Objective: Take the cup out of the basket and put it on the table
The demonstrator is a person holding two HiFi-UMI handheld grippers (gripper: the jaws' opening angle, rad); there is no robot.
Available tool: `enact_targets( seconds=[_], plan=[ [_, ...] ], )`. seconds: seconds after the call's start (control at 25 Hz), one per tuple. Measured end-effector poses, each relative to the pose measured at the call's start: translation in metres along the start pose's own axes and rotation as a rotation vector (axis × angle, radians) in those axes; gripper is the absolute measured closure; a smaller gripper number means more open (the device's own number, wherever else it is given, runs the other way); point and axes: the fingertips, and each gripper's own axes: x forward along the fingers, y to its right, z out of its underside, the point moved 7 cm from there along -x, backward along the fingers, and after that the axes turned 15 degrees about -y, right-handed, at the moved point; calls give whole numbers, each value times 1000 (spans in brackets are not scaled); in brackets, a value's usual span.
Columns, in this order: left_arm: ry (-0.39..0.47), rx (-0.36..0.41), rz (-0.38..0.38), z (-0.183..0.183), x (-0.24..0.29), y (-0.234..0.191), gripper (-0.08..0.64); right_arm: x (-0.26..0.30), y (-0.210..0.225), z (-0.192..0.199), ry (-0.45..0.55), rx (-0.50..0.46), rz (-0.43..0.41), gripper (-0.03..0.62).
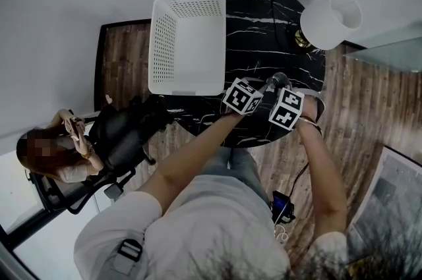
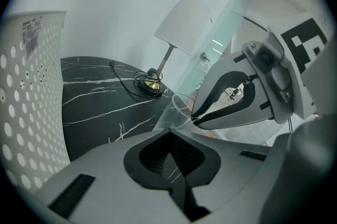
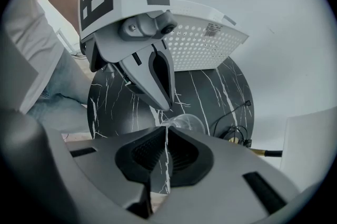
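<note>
- My left tongs (image 2: 169, 130) are pressed together, and their tips pinch the thin wall of the clear plastic cup (image 2: 179, 107) at its rim.
- My right tongs (image 3: 164, 129) are likewise closed to a hairline slit, and the same cup's wall enters between their tips, so I read both pairs as clamped on it.
- In the head view the two pairs meet tip to tip from opposite sides. The left comes in from the left and the right from the near side, with their marker cubes side by side.
- My left forearm (image 1: 191, 153) runs diagonally from near left up to that meeting point. My right forearm (image 1: 323, 167) runs almost straight away from me on the right.
- The cup is out of the basket. It sits over the near right part of the round black marble worktop (image 1: 264, 15), close to its edge. I cannot tell whether its base touches the surface.
- The white perforated basket (image 1: 162, 41) stands on the left part of the worktop, well apart from the cup.
- A table lamp (image 1: 333, 18) with a white shade stands at the far right, and its black cable (image 2: 126, 80) is coiled by the brass foot.
- A person (image 1: 66, 153) sits on a black office chair (image 1: 125, 134) at the near left, beyond the worktop.
</note>
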Motion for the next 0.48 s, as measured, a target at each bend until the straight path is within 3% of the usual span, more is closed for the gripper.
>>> enact_targets(
  seconds=[0.48],
  plan=[
    [-3,-14,9,2,4,-2,555,10,-4,0,-14,-10,-5,575]
  ],
)
